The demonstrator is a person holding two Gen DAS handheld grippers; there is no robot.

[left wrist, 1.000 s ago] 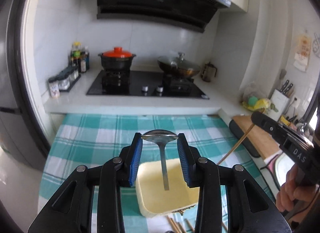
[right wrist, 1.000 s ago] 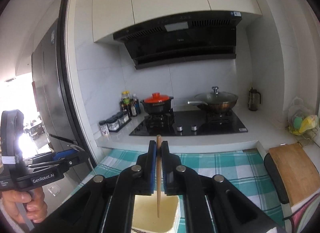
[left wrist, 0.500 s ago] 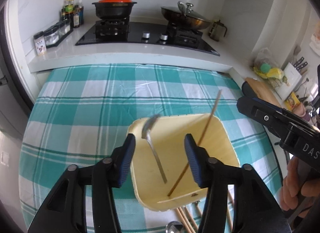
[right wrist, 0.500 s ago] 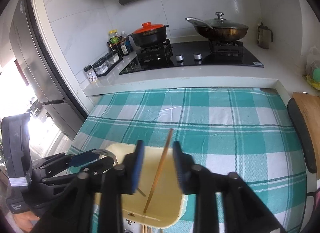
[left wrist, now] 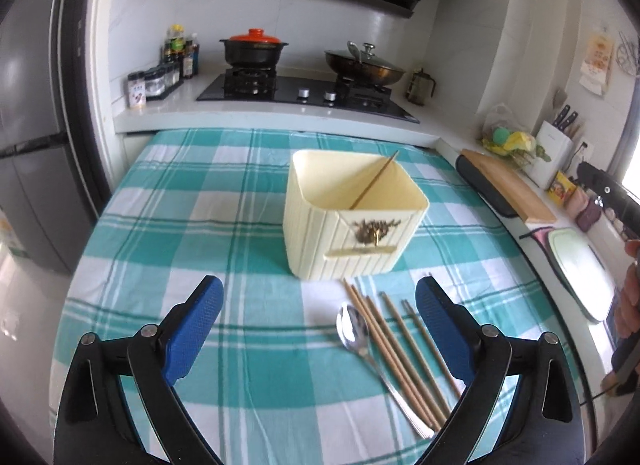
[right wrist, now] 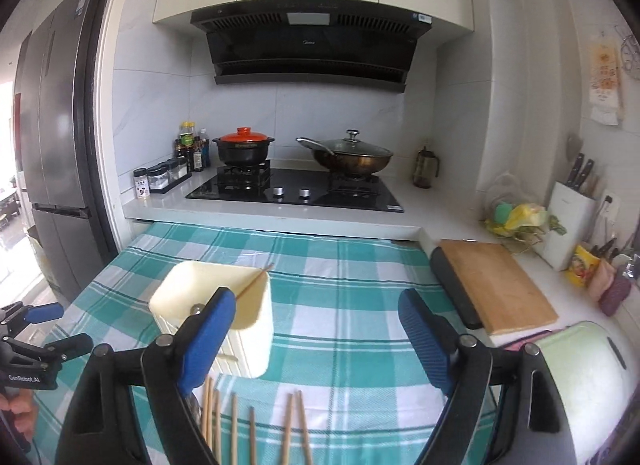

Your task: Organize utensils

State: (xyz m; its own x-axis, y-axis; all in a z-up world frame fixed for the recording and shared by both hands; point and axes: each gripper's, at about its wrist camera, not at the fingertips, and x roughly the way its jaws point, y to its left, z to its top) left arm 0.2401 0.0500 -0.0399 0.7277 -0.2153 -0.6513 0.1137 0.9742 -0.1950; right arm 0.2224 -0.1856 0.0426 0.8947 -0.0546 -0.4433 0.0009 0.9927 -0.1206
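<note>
A cream utensil holder stands on the teal checked tablecloth; it also shows in the right wrist view. One chopstick leans inside it, tip over the far rim. A metal spoon and several wooden chopsticks lie on the cloth in front of the holder; the chopsticks also show in the right wrist view. My left gripper is open and empty above the cloth, left of the spoon. My right gripper is open and empty above the chopsticks.
A wooden cutting board and a pale green board lie on the counter at right. A stove with a red-lidded pot and a wok is behind. A knife block stands far right.
Both grippers opened and pulled back from above the holder. The spoon and the chopstick dropped into the holder; the chopstick now leans inside it.
</note>
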